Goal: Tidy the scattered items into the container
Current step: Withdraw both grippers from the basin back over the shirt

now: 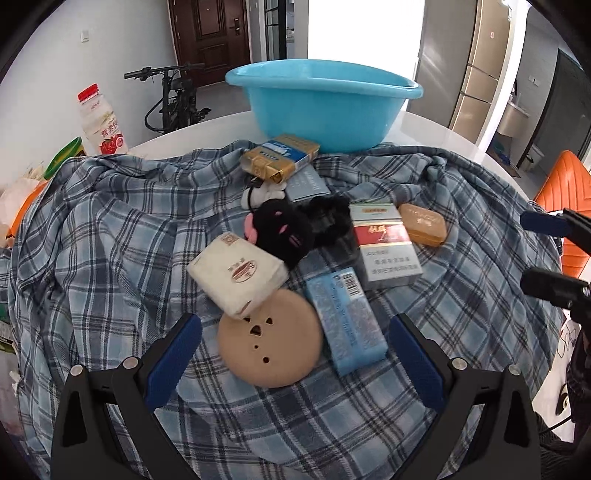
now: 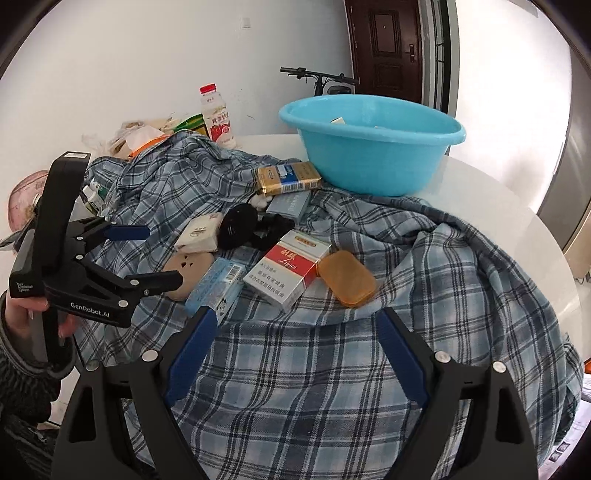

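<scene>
Left wrist view
Surface: a white round table [image 1: 424, 129] draped with a blue plaid cloth [image 1: 110, 229], rumpled into folds.
Room: a dark brown door [image 1: 210, 33], a parked bicycle [image 1: 177, 99], tall pale cabinets [image 1: 480, 66] and an orange chair [image 1: 565, 199] at the right edge.
Container: one blue basin [image 1: 325, 103] at the far side of the table, its near base on the cloth's edge.
Scattered items: one gold pack [image 1: 280, 157], one grey-blue box [image 1: 308, 182] under it, one white soft pack [image 1: 238, 273], one red-and-white pack [image 1: 384, 243], one light blue box [image 1: 345, 319], one tan round disc [image 1: 269, 339], one orange case [image 1: 423, 224], one black plush toy [image 1: 280, 230], one black scrunchie [image 1: 328, 218]. All lie on the cloth in front of the basin.
Beyond the cloth: one red-capped drink bottle [image 1: 101, 122].
Left gripper [image 1: 295, 332]: jaws wide apart, holding nothing, low over the disc and the light blue box.
Right gripper [image 1: 535, 254]: at the right edge, fingers apart.

Right wrist view
Surface: same plaid cloth [image 2: 443, 295]; bare white table [image 2: 517, 206] to the right.
Basin [image 2: 369, 147]: holds at least two small pale items, too little shown to name.
Counts: five boxes or packs, one orange case [image 2: 347, 278], one disc [image 2: 188, 269] partly hidden.
Right gripper [image 2: 295, 325]: jaws apart, empty, over bare cloth near the orange case.
Left gripper [image 2: 164, 254]: held in the person's hand [image 2: 26, 314], fingers spread, just beside the disc.
</scene>
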The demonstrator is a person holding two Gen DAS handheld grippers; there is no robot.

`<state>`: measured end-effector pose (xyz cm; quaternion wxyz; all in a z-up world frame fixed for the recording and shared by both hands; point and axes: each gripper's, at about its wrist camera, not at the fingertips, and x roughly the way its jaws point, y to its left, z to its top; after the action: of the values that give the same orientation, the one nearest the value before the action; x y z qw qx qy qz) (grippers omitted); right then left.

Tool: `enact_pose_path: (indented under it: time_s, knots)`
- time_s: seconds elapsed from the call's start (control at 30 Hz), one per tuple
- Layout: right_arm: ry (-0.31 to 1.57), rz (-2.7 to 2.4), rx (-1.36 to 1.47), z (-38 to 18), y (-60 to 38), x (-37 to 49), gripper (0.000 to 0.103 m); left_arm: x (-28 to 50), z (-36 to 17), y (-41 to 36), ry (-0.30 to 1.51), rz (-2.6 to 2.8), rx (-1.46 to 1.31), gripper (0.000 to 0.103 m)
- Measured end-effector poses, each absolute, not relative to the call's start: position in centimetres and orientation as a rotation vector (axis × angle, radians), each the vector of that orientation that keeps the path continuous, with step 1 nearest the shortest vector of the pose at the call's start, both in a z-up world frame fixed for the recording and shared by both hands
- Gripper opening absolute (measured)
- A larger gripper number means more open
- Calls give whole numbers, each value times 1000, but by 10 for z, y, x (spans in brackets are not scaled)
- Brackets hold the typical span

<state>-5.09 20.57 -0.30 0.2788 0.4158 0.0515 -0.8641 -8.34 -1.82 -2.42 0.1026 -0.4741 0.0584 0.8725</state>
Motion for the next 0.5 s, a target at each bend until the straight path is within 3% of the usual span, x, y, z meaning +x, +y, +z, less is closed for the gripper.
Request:
enact_pose_path:
  time_s: [0.5]
  knots:
    - [135, -2285, 1181, -24, 202, -69, 87, -132, -42, -44, 189, 2522, -1396, 102]
